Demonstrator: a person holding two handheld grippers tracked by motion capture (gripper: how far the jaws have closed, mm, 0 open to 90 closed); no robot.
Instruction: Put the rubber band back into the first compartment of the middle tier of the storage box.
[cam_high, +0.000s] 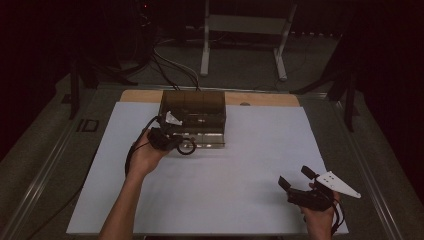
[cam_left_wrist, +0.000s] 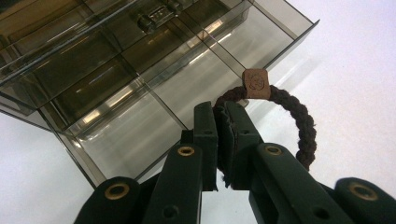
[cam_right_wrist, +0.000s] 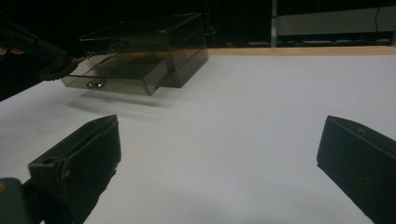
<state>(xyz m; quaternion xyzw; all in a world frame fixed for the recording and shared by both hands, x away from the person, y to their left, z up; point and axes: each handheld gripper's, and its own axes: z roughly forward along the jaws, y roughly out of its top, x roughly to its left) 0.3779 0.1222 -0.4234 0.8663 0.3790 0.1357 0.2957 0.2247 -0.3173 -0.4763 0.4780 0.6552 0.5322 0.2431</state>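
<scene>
While its jaws are clamped together on it, a dark brown braided hair tie (cam_left_wrist: 299, 121) with a small tan square tag is held by the left gripper (cam_left_wrist: 223, 135) just over the open drawer (cam_left_wrist: 140, 116) of a smoky transparent box (cam_high: 192, 107). At the near right, the right gripper (cam_high: 295, 179) is kept with jaws wide apart over the white sheet (cam_high: 240, 170).

Both forearms are bare, with no sleeves. The left hand-held gripper (cam_left_wrist: 223, 140), at lower centre of its own view, is black with brass-ringed rivet holes. The right hand-held gripper (cam_high: 296, 179), lower right, carries a pale three-cornered plate and a dark cable.
</scene>
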